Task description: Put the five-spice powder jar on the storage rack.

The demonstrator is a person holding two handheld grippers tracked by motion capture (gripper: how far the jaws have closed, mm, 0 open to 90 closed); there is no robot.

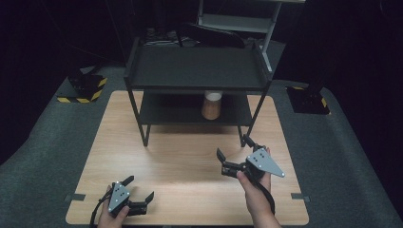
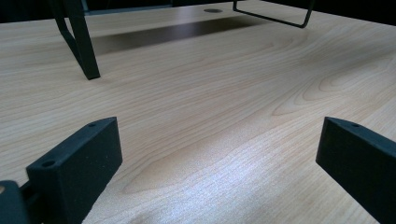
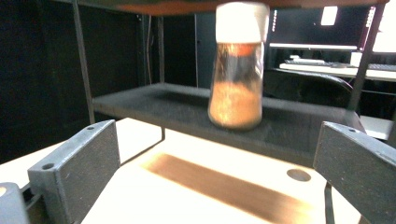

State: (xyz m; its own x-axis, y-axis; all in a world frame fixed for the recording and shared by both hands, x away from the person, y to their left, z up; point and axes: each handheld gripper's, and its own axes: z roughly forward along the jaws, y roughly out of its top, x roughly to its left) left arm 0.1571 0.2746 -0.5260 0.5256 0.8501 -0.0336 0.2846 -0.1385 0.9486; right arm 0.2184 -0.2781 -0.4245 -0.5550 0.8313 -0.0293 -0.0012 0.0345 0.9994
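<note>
Nearest, at the wooden table's (image 1: 190,156) near left edge, the left gripper (image 1: 141,190) rests low with jaws spread wide, holding nothing. Farther right, the right gripper (image 1: 234,153) hovers above the table, jaws equally wide and empty, aimed at a spice jar (image 3: 236,65) (white cap, orange-brown powder) standing upright on the black rack's (image 1: 197,71) lower shelf, well apart from both.

A white-capped jar (image 3: 236,70) stands on the shelf (image 3: 187,109) beyond the tool's (image 3: 217,168) spread jaws.
</note>
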